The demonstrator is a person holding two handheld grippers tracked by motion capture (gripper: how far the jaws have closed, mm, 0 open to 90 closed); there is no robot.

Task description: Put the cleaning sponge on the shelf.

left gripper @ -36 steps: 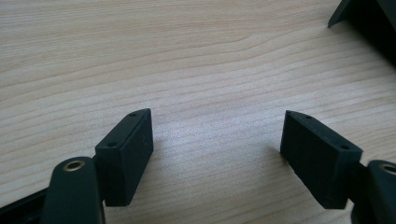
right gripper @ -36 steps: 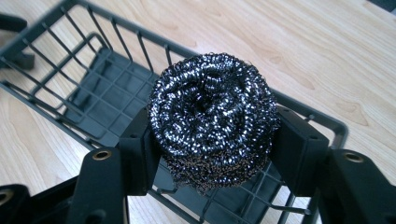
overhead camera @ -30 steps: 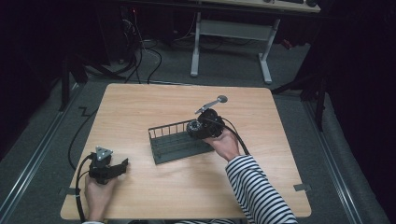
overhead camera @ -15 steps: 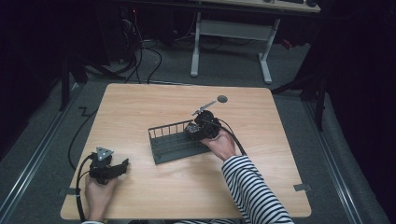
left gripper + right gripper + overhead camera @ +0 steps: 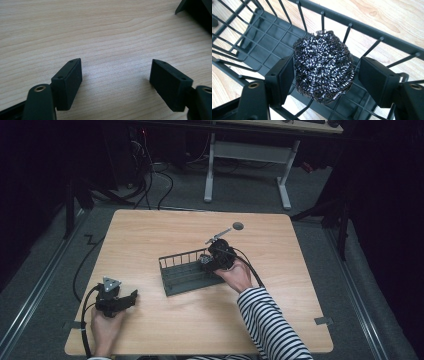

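A steel scouring ball (image 5: pixel 323 66) sits inside the dark wire basket (image 5: pixel 181 276) at the table's (image 5: pixel 280 320) centre, between the right gripper's (image 5: pixel 325 77) jaws, which have just been opening; the left pad touches it, the right stands clear. At seven o'clock on the table, the left gripper (image 5: pixel 116 82) rests with jaws wide open on bare wood.

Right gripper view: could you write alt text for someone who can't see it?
A steel wool scourer sits between the right gripper's two black jaws, which have just been opening; a gap shows on the right side. It lies inside a dark wire basket on a wooden table.
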